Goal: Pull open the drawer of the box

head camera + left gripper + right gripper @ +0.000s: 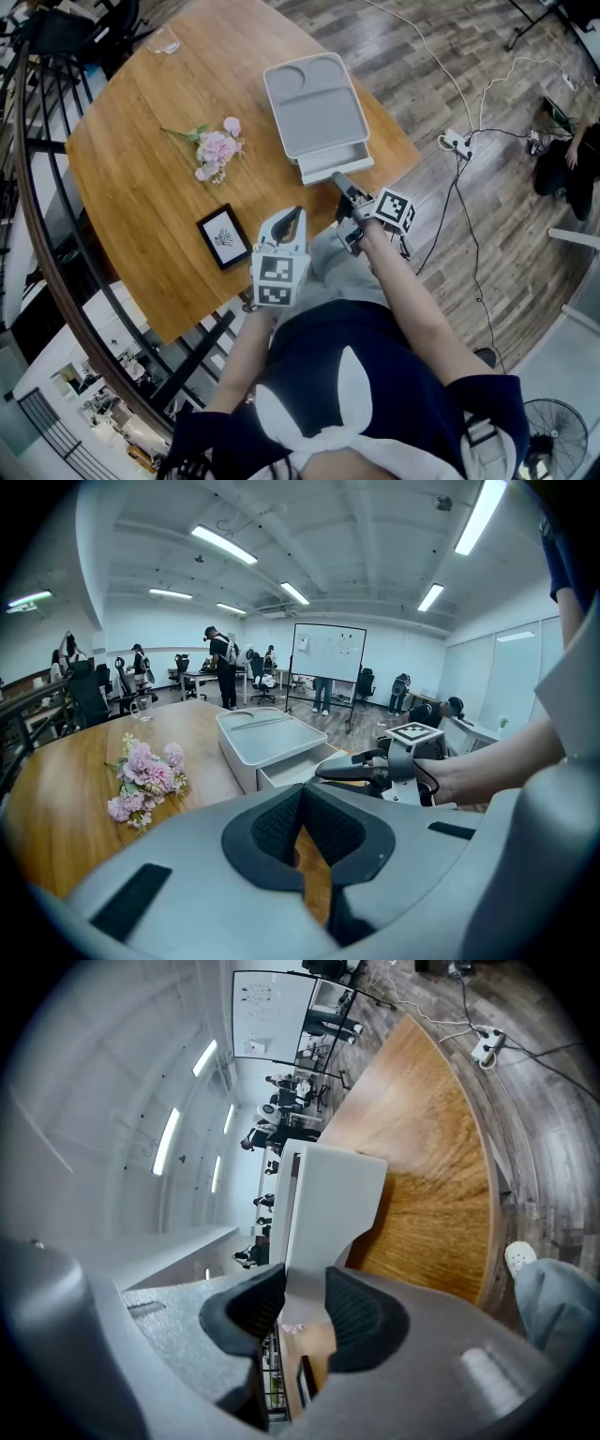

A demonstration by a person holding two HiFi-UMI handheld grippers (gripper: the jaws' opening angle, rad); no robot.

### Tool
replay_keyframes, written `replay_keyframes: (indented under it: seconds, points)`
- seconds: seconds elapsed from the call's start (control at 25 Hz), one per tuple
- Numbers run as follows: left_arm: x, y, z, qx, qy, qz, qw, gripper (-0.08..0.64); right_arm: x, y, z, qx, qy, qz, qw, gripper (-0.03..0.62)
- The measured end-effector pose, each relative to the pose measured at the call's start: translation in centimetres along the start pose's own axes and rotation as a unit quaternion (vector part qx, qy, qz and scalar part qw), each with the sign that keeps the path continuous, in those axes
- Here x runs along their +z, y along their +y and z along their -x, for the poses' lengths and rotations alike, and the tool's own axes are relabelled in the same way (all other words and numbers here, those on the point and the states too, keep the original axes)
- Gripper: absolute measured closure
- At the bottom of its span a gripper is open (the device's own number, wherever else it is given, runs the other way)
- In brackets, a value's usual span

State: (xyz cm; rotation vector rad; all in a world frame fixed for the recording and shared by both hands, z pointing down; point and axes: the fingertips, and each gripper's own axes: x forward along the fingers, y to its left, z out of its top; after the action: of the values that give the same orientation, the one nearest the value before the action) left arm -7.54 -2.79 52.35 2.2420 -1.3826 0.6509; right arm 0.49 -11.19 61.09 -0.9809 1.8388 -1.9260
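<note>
Drawer [336,167], smooth and grey, stood partly out of the flat rectangular box [314,103] on the round wooden worktop [141,187], pinched by the right hand-held gripper [339,183]. The left hand-held gripper [292,219] hung closed, empty.

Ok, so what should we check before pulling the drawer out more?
1. Right gripper has the drawer: ok, the drawer's front sits between its pads.
2. Drawer started: ok, partly out of the box.
3. Left gripper out of the way: ok, shut, empty, off to the side.
4. Flowers and picture frame clear of the drawer: ok.
5. Box held still: not ok, nothing holds it, so it might slide.
</note>
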Motion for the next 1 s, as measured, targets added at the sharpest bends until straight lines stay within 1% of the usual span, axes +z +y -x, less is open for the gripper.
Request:
replay_keyframes:
  seconds: [0.16,0.28,0.4,0.52,0.6,0.68,0.88,0.96,1.0]
  points:
    - [0.2,0.0,0.1,0.000,-0.004,-0.004,1.0000,0.543,-0.1,0.1,0.4,-0.011,0.009,0.021,1.000,0.459]
    - [0.5,-0.1,0.2,0.000,-0.005,-0.009,0.9999,0.541,-0.5,0.2,1.3,-0.015,0.020,0.046,0.999,0.436]
    - [0.7,0.0,0.3,-0.001,-0.004,-0.012,0.9999,0.541,-0.8,0.9,2.1,-0.015,0.037,0.089,0.995,0.420]
    - [0.8,0.1,0.2,-0.010,-0.004,-0.013,0.9999,0.541,-0.6,1.6,2.9,-0.016,0.055,0.149,0.987,0.402]
    - [0.9,0.0,0.1,-0.017,-0.002,-0.016,0.9997,0.541,-0.4,2.4,3.3,-0.015,0.065,0.195,0.978,0.395]
    - [1.0,-0.1,0.0,-0.023,0.000,-0.020,0.9995,0.541,-0.1,3.1,3.6,-0.016,0.075,0.241,0.967,0.390]
    - [1.6,0.0,-0.1,-0.031,-0.004,-0.036,0.9989,0.540,0.4,5.2,3.8,-0.017,0.096,0.350,0.932,0.390]
    - [2.0,0.0,-0.3,-0.040,-0.005,-0.039,0.9984,0.516,0.8,5.8,3.9,-0.020,0.099,0.382,0.919,0.390]
    - [2.3,-0.1,-0.4,-0.046,-0.004,-0.041,0.9981,0.485,1.0,6.1,3.9,-0.023,0.101,0.396,0.912,0.390]
